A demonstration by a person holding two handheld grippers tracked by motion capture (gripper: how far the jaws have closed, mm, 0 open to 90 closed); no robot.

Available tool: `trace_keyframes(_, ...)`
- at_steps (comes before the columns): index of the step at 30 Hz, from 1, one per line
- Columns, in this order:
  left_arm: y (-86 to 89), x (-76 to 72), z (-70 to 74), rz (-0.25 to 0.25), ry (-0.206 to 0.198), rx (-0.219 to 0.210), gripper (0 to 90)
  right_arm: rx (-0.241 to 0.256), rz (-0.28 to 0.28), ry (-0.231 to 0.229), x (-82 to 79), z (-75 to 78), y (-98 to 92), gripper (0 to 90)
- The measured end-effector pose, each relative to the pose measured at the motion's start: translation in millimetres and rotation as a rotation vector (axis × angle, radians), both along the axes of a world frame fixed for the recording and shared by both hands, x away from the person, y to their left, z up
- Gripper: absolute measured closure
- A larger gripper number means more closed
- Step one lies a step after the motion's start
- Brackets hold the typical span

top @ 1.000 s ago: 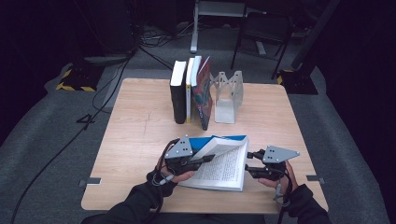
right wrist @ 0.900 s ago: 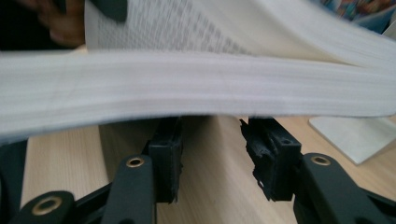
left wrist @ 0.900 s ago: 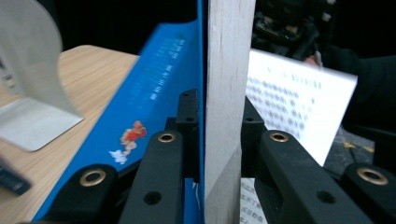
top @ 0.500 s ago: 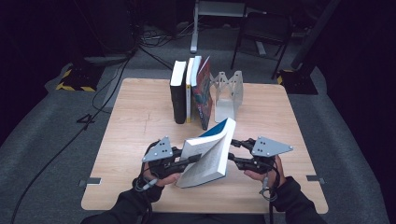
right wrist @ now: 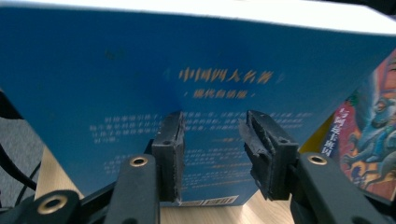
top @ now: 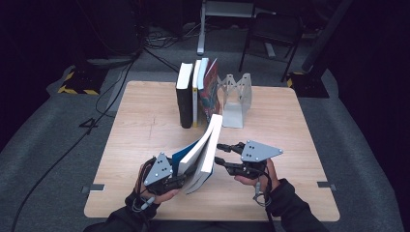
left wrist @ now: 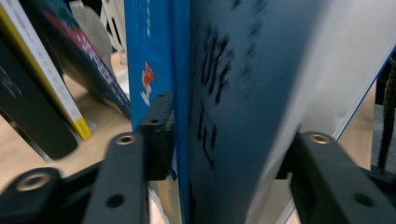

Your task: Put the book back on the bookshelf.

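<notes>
1. Blue-covered book (top: 203,152) stands tilted on its edge at the near middle of the wooden table (top: 145,121).
2. Left gripper (top: 181,179) clamps its lower corner, jaws closed on cover and pages.
3. Right gripper (top: 221,153) has its jaws parted, tips just against the back cover, gripping nothing.
4. Farther back, a row of upright books (top: 196,92) leans beside a metal bookend (top: 236,99).

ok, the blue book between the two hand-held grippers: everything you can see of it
The blue book is a thick paperback with a blue cover and a white page block. It is raised on edge over the wooden table, leaning, near closed. Its back cover carries gold and white Chinese print and a barcode. The left hand-held gripper has its jaws on either side of the book, clamping it. The right hand-held gripper faces the back cover with jaws open. Other books stand behind it.
</notes>
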State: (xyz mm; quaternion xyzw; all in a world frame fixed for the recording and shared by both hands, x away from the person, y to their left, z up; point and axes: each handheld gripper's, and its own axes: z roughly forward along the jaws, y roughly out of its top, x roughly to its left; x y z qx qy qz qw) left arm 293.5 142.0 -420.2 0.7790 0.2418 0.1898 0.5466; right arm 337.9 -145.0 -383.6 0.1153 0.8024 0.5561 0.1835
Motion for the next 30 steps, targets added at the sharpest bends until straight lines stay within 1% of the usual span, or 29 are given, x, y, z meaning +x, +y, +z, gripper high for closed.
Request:
trace_keyframes(1, 0.0, 1.3, -1.4, -0.002, 0.018, 0.001, 52.7, 0.000, 0.002, 0.007, 0.4, -0.8, 0.9, 57.3)
trace_keyframes(2, 0.2, 4.5, -3.3, -0.011, 0.048, 0.004, 50.5, -0.003, 0.005, 0.012, 1.2, -1.4, 1.1, 56.9)
trace_keyframes(3, 1.5, 8.0, -4.9, -0.039, 0.089, -0.019, 52.4, -0.001, 0.011, 0.019, 2.3, -2.9, 0.8, 55.5)
trace_keyframes(4, 4.8, 22.7, -10.2, -0.110, 0.231, -0.063, 52.1, 0.003, 0.014, 0.023, 3.2, -3.3, 0.2, 54.7)
trace_keyframes(5, 4.8, 22.7, -10.2, -0.110, 0.231, -0.063, 53.1, 0.003, 0.014, 0.023, 3.2, -3.3, 0.2, 54.7)
trace_keyframes(6, 5.0, 28.8, -13.6, -0.106, 0.242, -0.048, 53.1, 0.003, 0.020, 0.024, 4.1, -3.4, -0.5, 53.9)
trace_keyframes(7, 4.7, 33.2, -16.6, -0.107, 0.248, -0.049, 56.2, 0.005, 0.021, 0.026, 5.2, -3.5, -1.4, 52.6)
trace_keyframes(8, 5.1, 38.0, -18.1, -0.133, 0.262, -0.067, 58.8, 0.008, 0.022, 0.029, 5.8, -3.6, -1.4, 52.8)
trace_keyframes(9, 4.9, 40.6, -17.0, -0.145, 0.243, -0.051, 61.4, 0.009, 0.025, 0.030, 6.0, -3.8, -1.4, 52.9)
trace_keyframes(10, 2.8, 42.8, -14.3, -0.171, 0.205, -0.020, 64.4, 0.009, 0.026, 0.034, 6.6, -3.7, -2.0, 52.8)
trace_keyframes(11, 2.8, 42.8, -14.3, -0.171, 0.205, -0.020, 66.6, 0.009, 0.026, 0.034, 6.6, -3.7, -2.0, 52.8)
trace_keyframes(12, 1.1, 45.6, -13.5, -0.197, 0.198, -0.013, 66.6, 0.008, 0.034, 0.043, 8.2, -3.5, -3.8, 52.7)
trace_keyframes(14, -3.5, 51.5, -14.5, -0.241, 0.211, -0.034, 68.3, -0.010, 0.039, 0.060, 10.0, -4.1, -7.8, 52.7)
trace_keyframes(15, -6.6, 54.3, -14.6, -0.263, 0.205, -0.037, 68.5, -0.015, 0.032, 0.061, 10.5, -4.3, -10.0, 52.6)
trace_keyframes(16, -9.4, 55.9, -14.6, -0.278, 0.202, -0.038, 68.5, -0.014, 0.025, 0.062, 11.1, -4.1, -12.9, 52.6)
trace_keyframes(18, -18.5, 63.1, -16.5, -0.323, 0.204, -0.063, 68.4, -0.012, 0.018, 0.071, 12.7, -3.2, -20.1, 52.6)
trace_keyframes(19, -22.8, 65.9, -17.2, -0.335, 0.205, -0.070, 68.5, -0.003, 0.012, 0.070, 13.2, -3.1, -25.4, 52.6)
trace_keyframes(21, -29.8, 71.7, -17.8, -0.353, 0.206, -0.078, 68.6, 0.001, -0.002, 0.065, 13.8, -2.4, -32.0, 52.6)
trace_keyframes(24, -42.1, 80.1, -17.7, -0.374, 0.204, -0.079, 68.7, 0.012, -0.025, 0.065, 16.1, -2.1, -42.1, 52.5)
trace_keyframes(26, -47.1, 84.2, -17.5, -0.388, 0.192, -0.070, 68.5, 0.015, -0.041, 0.063, 17.0, -2.7, -48.8, 52.5)
trace_keyframes(29, -52.8, 87.1, -16.0, -0.385, 0.171, -0.056, 67.9, 0.023, -0.063, 0.061, 16.9, -4.5, -56.3, 52.5)
trace_keyframes(30, -53.3, 86.4, -15.6, -0.376, 0.166, -0.055, 67.1, 0.022, -0.068, 0.060, 16.5, -4.5, -56.9, 52.5)
